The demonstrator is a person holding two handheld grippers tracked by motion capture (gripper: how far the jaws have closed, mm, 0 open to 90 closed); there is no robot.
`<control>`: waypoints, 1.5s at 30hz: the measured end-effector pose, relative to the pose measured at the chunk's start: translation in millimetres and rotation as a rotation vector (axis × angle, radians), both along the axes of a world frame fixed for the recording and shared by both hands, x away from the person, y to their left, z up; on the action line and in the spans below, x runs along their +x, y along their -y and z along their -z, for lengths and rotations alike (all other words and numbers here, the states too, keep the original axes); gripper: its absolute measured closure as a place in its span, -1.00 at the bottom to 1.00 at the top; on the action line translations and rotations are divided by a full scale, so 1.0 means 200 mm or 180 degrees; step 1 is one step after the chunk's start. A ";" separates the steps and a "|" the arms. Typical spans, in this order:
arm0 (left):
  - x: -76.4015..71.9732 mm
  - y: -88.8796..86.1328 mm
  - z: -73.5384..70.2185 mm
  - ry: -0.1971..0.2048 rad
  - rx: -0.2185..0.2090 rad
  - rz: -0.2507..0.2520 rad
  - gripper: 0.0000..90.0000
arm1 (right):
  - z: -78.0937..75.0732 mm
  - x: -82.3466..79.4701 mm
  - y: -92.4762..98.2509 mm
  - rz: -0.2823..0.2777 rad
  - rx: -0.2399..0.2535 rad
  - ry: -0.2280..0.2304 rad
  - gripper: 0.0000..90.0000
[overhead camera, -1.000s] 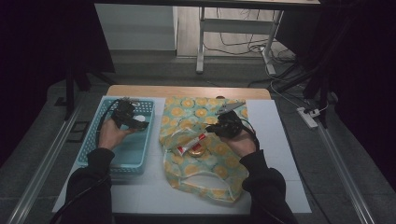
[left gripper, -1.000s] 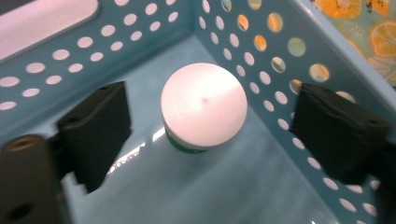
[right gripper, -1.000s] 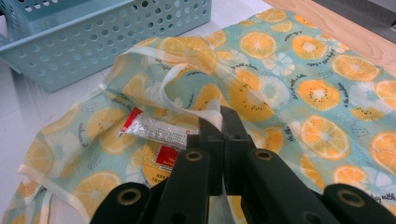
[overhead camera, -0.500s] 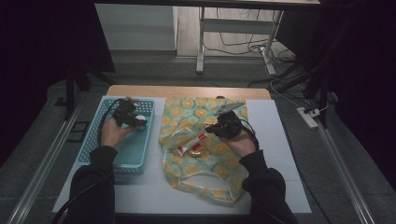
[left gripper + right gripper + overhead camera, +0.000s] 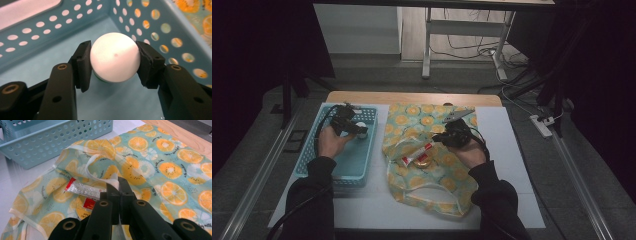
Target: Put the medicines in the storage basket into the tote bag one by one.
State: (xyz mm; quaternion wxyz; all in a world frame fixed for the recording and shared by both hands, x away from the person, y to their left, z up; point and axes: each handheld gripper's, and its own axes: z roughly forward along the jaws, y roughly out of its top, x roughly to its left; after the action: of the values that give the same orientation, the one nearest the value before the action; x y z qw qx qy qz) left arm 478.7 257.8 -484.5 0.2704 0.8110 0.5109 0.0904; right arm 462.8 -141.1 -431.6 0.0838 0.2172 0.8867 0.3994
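left gripper (image 5: 354,127) down inside the blue basket (image 5: 314,165), fingers (image 5: 83,63) just been closing in and now clamped on either side of a white ball (image 5: 115,57). looks like a ball anyway, with a bit of green peeking out under it, so could be a round cap on something. sitting low near the basket floor, close to the perforated wall on the cloth side.

right gripper (image 5: 447,137) over the fruit-print cloth bag (image 5: 437,195) spread on the bench (image 5: 507,150), fingers (image 5: 112,195) clenched tight together, pinching what looks like the pale edge strip of the bag. can't say for sure how much fabric is actually caught in there.

silver and red tube (image 5: 83,190) lying on the bag just beside those fingers, on top of a round yellowish lid-looking thing (image 5: 422,161). basket just beside the bag's left edge. wooden strip (image 5: 412,97) along the far side of the bench.
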 end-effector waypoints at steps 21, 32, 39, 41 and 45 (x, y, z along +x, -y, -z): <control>-0.14 0.01 -0.21 0.0144 -0.0106 0.0154 0.12 | -0.01 0.00 0.00 0.0010 0.0017 -0.0003 1.00; -0.22 0.05 -0.29 0.0219 -0.0213 0.0273 0.12 | -0.01 0.00 0.00 0.0021 0.0025 0.0012 1.00; -0.27 0.11 -0.32 0.0236 -0.0232 0.0405 0.12 | -0.01 0.00 0.00 0.0029 0.0022 0.0007 1.00; -0.29 0.13 -0.32 0.0237 -0.0254 0.0438 0.12 | -0.01 0.00 0.00 0.0028 0.0022 0.0008 1.00; -0.31 0.16 -0.33 0.0246 -0.0255 0.0531 0.12 | -0.01 0.00 0.00 0.0034 0.0021 0.0005 1.00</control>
State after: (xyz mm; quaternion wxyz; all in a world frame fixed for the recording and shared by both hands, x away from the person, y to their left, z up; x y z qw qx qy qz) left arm 415.9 224.9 -418.1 0.3287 0.8352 0.4340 0.0783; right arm 462.7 -141.3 -430.5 0.0859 0.2219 0.8841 0.4021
